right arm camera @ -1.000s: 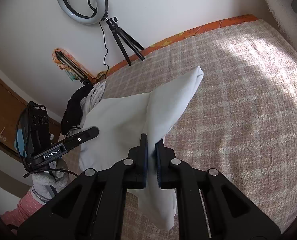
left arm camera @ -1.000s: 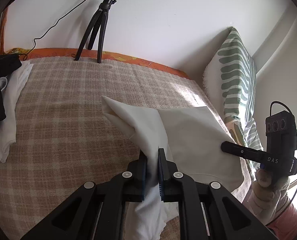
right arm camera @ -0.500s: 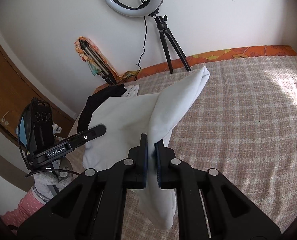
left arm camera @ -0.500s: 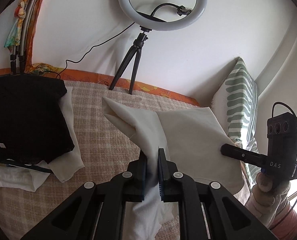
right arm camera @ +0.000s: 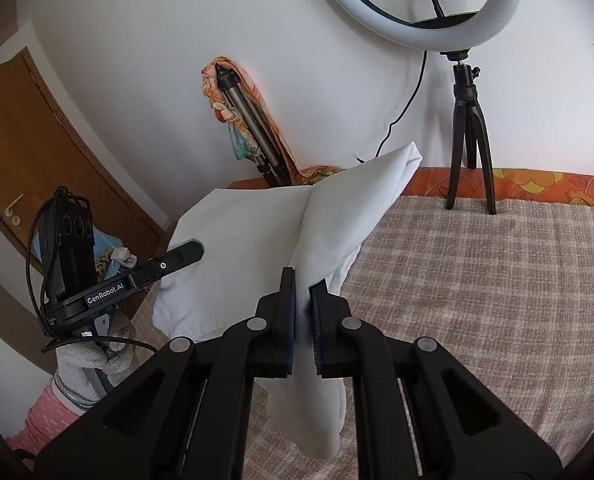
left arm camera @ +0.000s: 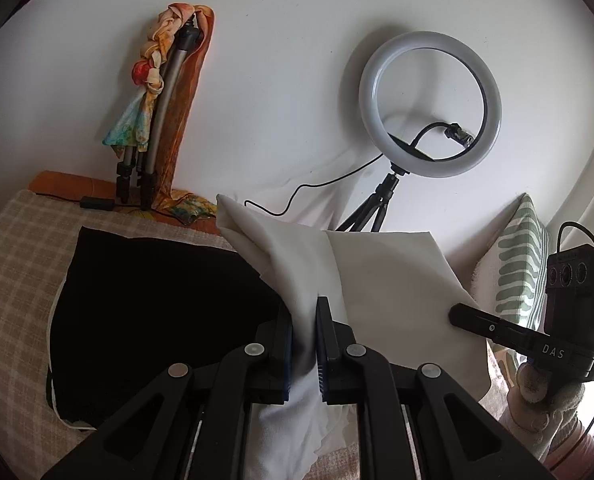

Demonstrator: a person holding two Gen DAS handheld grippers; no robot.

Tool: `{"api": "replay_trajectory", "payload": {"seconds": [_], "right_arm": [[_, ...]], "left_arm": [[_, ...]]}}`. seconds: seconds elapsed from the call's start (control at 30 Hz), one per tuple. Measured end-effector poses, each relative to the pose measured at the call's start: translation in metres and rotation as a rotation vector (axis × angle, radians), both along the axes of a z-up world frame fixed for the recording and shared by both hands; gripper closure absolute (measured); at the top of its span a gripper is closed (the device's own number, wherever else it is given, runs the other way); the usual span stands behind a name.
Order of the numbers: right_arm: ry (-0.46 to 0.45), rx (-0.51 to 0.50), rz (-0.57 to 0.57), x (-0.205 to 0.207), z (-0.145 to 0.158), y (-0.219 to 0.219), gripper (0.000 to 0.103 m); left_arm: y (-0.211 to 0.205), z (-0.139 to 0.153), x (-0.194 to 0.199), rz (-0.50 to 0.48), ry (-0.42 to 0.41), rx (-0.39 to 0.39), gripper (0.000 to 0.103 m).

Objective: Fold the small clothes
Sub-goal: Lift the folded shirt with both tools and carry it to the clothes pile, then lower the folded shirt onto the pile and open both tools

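White garment held aloft between both tools, mid-carry; fold not yet laid down

Left tool [left arm camera: 305, 344] clamped narrow on a bunched edge of the white garment [left arm camera: 393, 280]; right tool [right arm camera: 304, 320] likewise pinched on the opposite edge. Cloth hangs taut between them, clear of the bed [right arm camera: 497, 288], one corner poking up far side, loose tail drooping under each tool. Black garment [left arm camera: 157, 312] lies on bed at left. Judged next: lower the cloth onto a bare stretch of bed, keeping tension even so the panel lands flat before folding

Two grippers [left arm camera: 304, 312] [right arm camera: 304, 298], one white garment [left arm camera: 389, 280], one black garment [left arm camera: 157, 320].
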State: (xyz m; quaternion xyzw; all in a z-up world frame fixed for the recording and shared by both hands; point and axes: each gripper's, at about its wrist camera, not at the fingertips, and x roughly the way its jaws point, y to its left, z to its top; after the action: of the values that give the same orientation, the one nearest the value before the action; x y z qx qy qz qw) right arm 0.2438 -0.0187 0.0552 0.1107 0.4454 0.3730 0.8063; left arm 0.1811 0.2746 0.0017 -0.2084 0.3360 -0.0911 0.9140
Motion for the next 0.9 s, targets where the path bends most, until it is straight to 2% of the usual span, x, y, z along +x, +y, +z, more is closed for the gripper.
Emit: {"api": "replay_trajectory", "payload": {"seconds": [0.37, 0.5, 0.63, 0.73, 0.8, 0.83, 0.9], "right_arm": [[-0.020, -0.025, 0.059, 0.024, -0.015, 0.103, 0.095], [-0.008, -0.037, 0.061, 0.028, -0.027, 0.120, 0.095], [0.010, -0.062, 0.056, 0.030, -0.040, 0.126, 0.095], [0.032, -0.107, 0.051, 0.034, -0.050, 0.126, 0.094], [0.026, -0.173, 0.056, 0.033, -0.056, 0.126, 0.093], [0.002, -0.220, 0.043, 0.032, -0.057, 0.126, 0.088], [-0.047, -0.287, 0.023, 0.028, -0.056, 0.124, 0.066]], "left_arm": [[0.086, -0.003, 0.018, 0.111, 0.017, 0.035, 0.096], [0.107, -0.015, 0.024, 0.137, 0.043, 0.022, 0.096], [0.120, -0.028, 0.025, 0.168, 0.068, 0.045, 0.096], [0.129, -0.038, 0.026, 0.222, 0.107, 0.100, 0.092], [0.134, -0.039, 0.023, 0.260, 0.116, 0.153, 0.080], [0.137, -0.039, 0.020, 0.268, 0.111, 0.164, 0.078], [0.141, -0.036, 0.014, 0.275, 0.104, 0.172, 0.073]]}}
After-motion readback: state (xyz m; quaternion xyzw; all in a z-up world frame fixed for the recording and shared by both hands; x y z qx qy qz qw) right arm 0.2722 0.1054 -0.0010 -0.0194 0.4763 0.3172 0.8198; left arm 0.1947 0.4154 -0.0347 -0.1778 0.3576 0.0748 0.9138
